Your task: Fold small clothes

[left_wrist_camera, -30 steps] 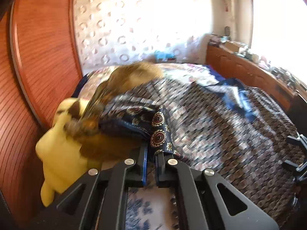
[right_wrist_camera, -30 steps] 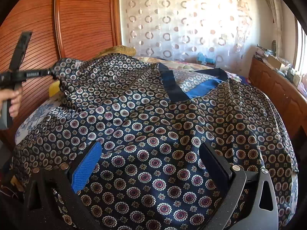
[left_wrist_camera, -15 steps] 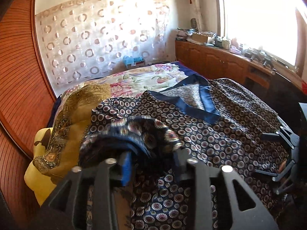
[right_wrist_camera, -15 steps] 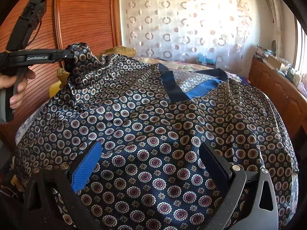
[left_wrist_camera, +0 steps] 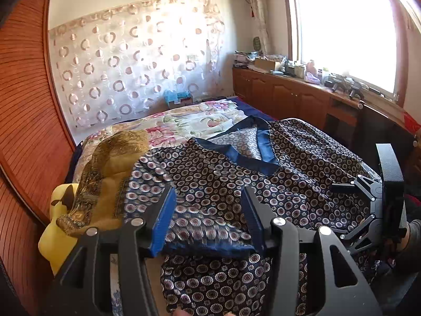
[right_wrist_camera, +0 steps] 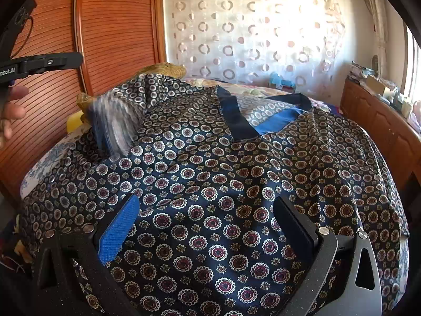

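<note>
The left gripper [left_wrist_camera: 208, 210] stood with jaws apart above the patterned shirt [right_wrist_camera: 210, 184], gripping nothing. The right gripper [right_wrist_camera: 208, 226] was likewise spread wide, empty. The shirt lay on the bed [left_wrist_camera: 184, 121]

I'm seeing silky, glossy cloth on the patterned shirt [right_wrist_camera: 210, 184], ribbed blue rubber on my fingers [right_wrist_camera: 118, 234], and slatted varnished wood on the wardrobe [right_wrist_camera: 115, 26].

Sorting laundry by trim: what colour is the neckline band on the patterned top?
Solid blue neckline band on the patterned top; clearest in the right wrist view.
</note>
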Demonstrator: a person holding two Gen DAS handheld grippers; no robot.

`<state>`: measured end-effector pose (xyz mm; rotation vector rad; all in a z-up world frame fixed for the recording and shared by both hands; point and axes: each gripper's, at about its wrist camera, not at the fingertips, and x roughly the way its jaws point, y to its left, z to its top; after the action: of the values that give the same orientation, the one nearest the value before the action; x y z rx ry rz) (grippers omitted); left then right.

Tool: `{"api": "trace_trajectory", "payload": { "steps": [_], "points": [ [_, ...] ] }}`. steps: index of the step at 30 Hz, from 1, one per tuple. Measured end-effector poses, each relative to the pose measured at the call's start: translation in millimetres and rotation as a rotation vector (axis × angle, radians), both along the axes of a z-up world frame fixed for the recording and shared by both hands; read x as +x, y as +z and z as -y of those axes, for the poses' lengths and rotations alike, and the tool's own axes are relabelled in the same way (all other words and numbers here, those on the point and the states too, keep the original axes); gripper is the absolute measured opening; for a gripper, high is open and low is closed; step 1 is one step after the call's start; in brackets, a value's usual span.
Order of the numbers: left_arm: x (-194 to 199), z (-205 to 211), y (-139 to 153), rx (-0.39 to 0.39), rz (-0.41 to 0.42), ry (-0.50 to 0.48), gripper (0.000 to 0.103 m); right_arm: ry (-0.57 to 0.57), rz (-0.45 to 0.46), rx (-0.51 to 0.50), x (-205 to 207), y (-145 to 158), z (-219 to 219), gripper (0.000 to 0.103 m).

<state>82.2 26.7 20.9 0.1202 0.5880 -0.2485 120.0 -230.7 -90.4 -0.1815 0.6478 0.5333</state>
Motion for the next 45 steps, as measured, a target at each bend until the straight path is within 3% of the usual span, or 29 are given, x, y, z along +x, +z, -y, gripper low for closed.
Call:
{"api": "trace_trajectory", "payload": {
  "steps": [15, 26, 29, 31, 34, 45],
  "points": [
    [-45, -60, -45, -0.092, -0.011, 0.214, 0.052, 0.044, -0.001, -0.033, -2, 3, -9, 0.103],
    [-55, -78, -49, -0.106, 0.011, 0.305, 0.052, 0.214, 0.040, -0.052, 18, 43, -76, 0.100],
    [-58, -83, -48, -0.111, 0.017, 0.319, 0.052, 0.253, 0.023, -0.052, 31, 46, -102, 0.096],
    [-60, -86, -48, -0.114, 0.022, 0.327, 0.052, 0.271, -0.007, -0.049, 40, 43, -118, 0.085],
    [-63, -90, -50, -0.116, 0.024, 0.337, 0.052, 0.314, -0.052, -0.045, 49, 35, -144, 0.078],
    [-66, -98, -56, -0.118, 0.012, 0.355, 0.052, 0.434, -0.113, -0.131, 59, 10, -223, 0.066]
  ]
}}
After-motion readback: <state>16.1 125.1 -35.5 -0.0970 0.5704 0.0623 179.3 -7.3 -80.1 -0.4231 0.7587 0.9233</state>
